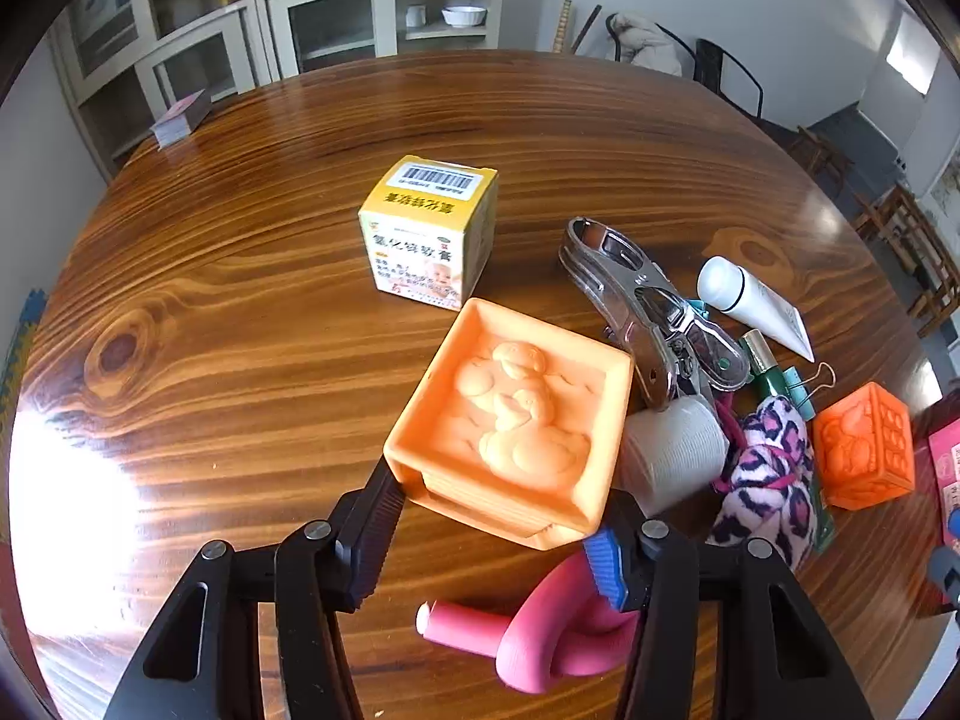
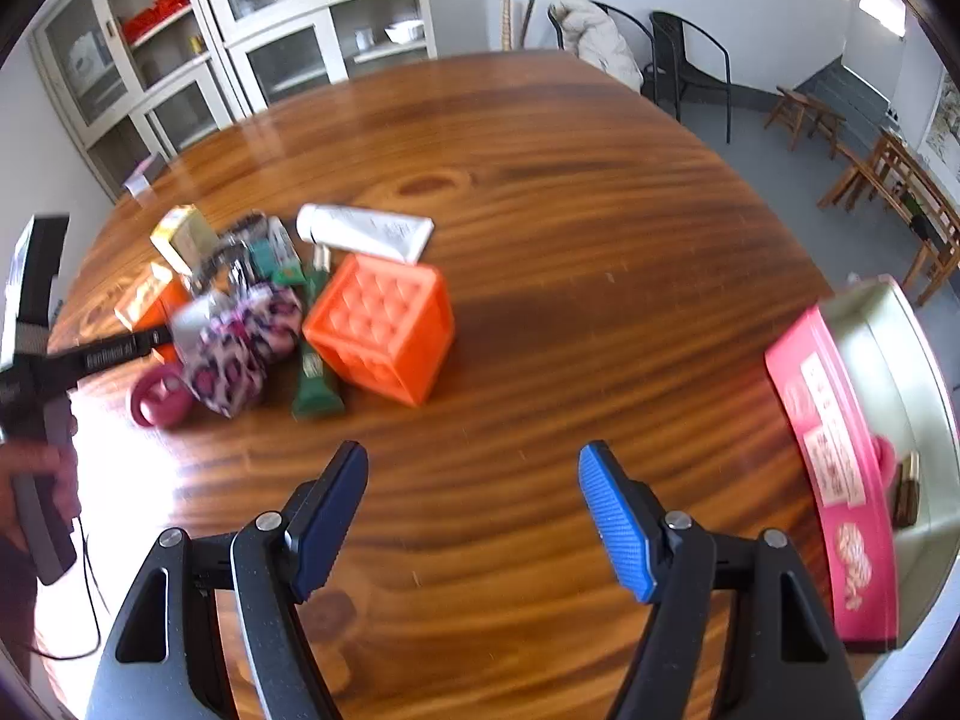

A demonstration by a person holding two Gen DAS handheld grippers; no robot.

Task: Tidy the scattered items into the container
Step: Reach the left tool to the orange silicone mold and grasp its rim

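My left gripper (image 1: pixel 498 516) is shut on a pale orange block with a duck relief (image 1: pixel 516 414), its pads pressing the block's near corners. A pink knotted foam rod (image 1: pixel 540 642) lies on the table beneath the fingers. My right gripper (image 2: pixel 473 453) hangs open over bare wood with nothing between its fingers. The container, a tin with a pink label (image 2: pixel 834 480), sits at the right table edge and holds a pink item and a dark one. A bright orange cube (image 2: pixel 384 330) stands ahead and left of the right gripper.
The pile holds a yellow medicine box (image 1: pixel 429 228), a metal punch (image 1: pixel 636 294), a white tube (image 1: pixel 750 306), a green tube (image 2: pixel 315 372), a leopard-print cloth (image 1: pixel 768 468) and a white roll (image 1: pixel 672 450). A hand (image 2: pixel 30 480) holds the left gripper. Cabinets and chairs stand behind the table.
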